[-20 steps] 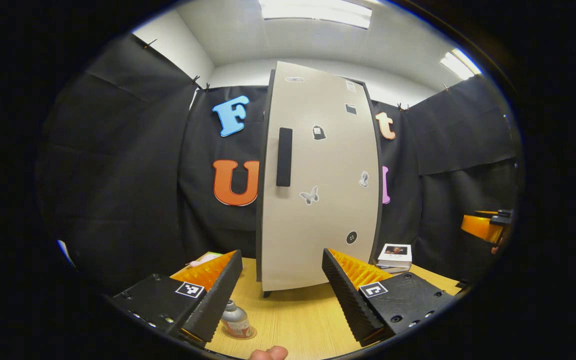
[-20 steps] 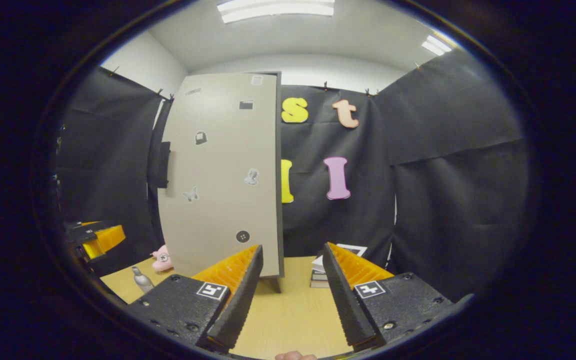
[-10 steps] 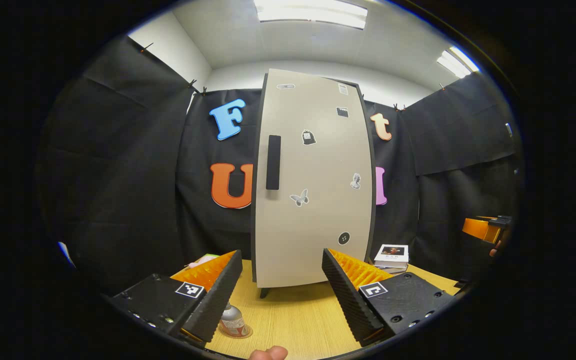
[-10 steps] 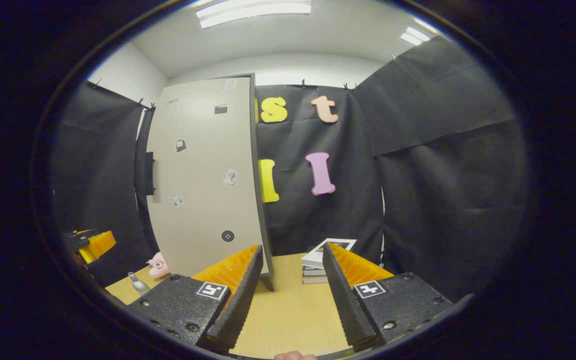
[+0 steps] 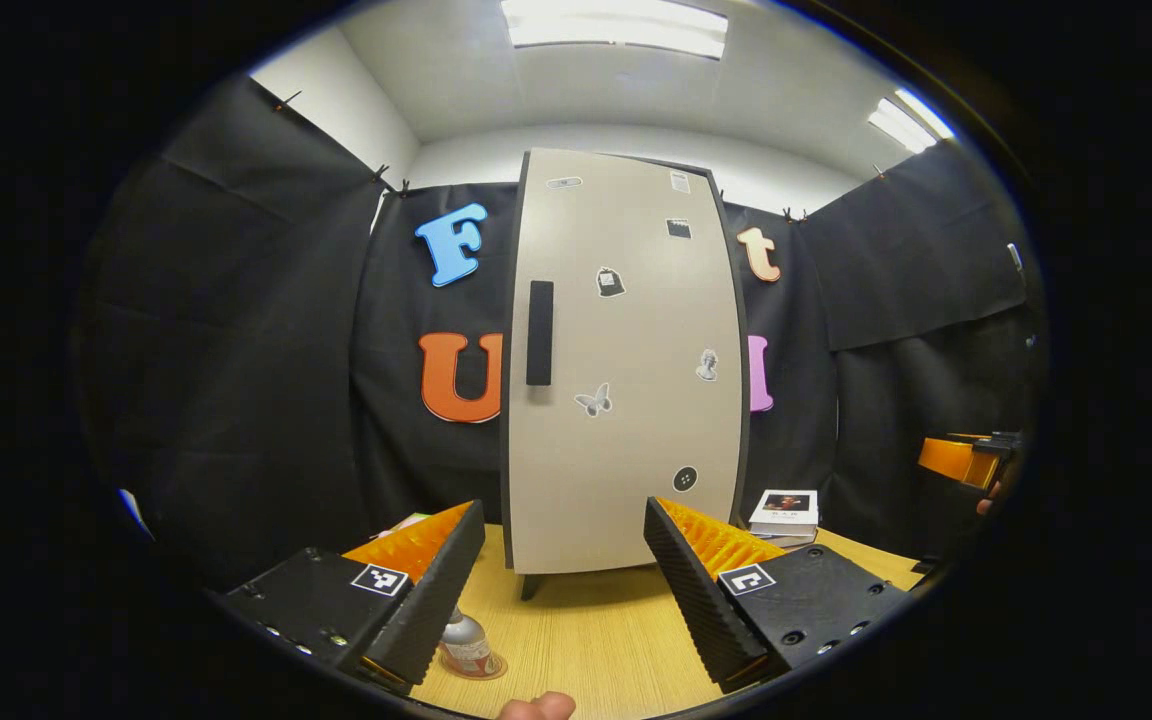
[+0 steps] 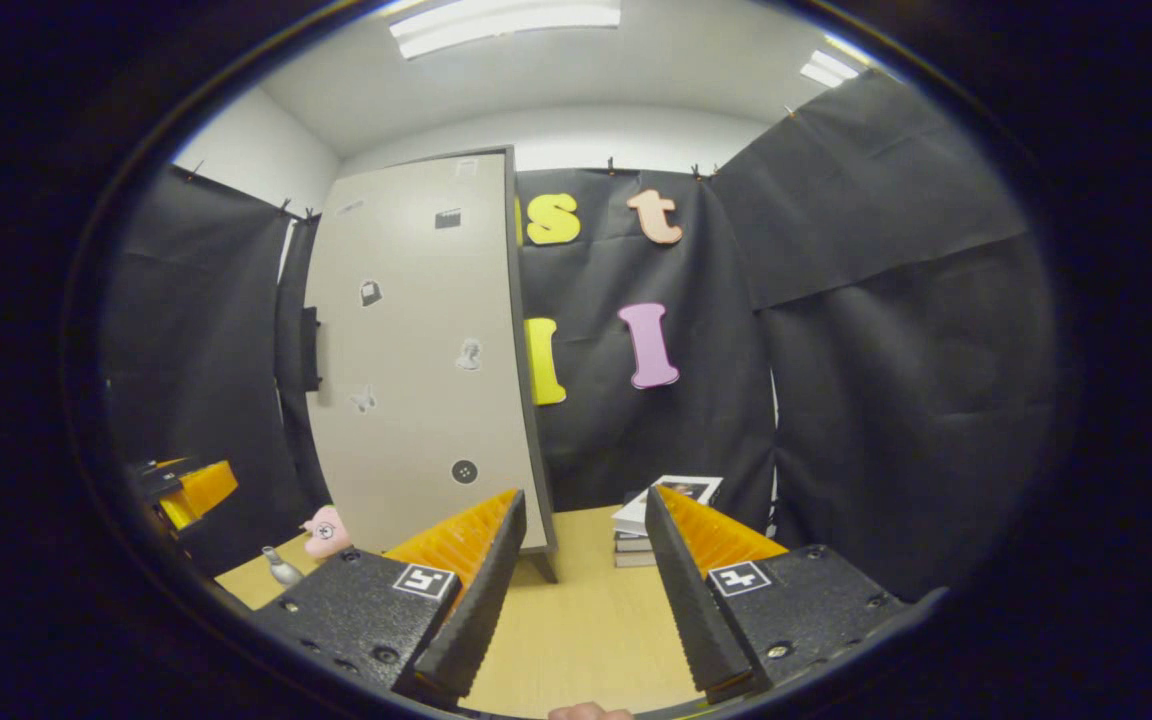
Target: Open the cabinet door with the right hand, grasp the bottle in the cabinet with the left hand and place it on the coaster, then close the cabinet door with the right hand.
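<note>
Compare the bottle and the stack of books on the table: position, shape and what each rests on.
The bottle stands upright on a round coaster, at the front of the table; the stack of books lies flat at the back beside the cabinet. The bottle is rounded and silvery, the books flat and boxy. Neither gripper touches either.

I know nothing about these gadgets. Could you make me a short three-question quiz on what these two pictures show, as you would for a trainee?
1. True or false: the cabinet door stands wide open.
2. The bottle stands on: A) the stack of books, B) the coaster, C) the cabinet's top.
3. What are the left gripper and right gripper holding?

Key
1. False: it looks shut against the cabinet.
2. B, on the wooden table.
3. Nothing; both hang open above the table.
</note>
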Demonstrator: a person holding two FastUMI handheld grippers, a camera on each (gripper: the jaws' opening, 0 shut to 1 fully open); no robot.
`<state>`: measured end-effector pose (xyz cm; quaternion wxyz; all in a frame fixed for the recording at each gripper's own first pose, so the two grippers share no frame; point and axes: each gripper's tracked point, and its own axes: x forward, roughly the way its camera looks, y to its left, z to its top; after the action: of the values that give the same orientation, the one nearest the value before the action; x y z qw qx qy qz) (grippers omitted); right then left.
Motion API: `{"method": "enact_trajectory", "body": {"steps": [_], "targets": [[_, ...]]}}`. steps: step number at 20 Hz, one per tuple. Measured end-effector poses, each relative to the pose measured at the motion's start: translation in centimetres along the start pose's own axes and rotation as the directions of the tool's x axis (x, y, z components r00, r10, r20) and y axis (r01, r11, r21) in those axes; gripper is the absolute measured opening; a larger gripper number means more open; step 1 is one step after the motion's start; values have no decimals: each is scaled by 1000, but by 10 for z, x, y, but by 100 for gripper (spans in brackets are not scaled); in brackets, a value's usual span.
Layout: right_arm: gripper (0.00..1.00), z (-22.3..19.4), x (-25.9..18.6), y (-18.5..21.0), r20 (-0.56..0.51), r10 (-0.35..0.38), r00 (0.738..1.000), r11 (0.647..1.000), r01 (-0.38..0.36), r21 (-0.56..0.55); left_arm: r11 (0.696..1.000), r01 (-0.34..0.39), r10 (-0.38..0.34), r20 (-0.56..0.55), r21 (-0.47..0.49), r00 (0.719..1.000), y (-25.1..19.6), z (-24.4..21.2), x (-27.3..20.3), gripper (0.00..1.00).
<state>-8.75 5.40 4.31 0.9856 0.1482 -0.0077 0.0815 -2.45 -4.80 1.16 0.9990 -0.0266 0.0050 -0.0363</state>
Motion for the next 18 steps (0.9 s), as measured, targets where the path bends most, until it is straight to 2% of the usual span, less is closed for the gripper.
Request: {"method": "enact_trajectory", "body": {"steps": [18], "targets": [[78, 4, -1, 6, 1, 17, 1000, 1000, -17, -2, 1000, 5, -5, -1, -2, 1000, -2, 1, 2, 96]]}}
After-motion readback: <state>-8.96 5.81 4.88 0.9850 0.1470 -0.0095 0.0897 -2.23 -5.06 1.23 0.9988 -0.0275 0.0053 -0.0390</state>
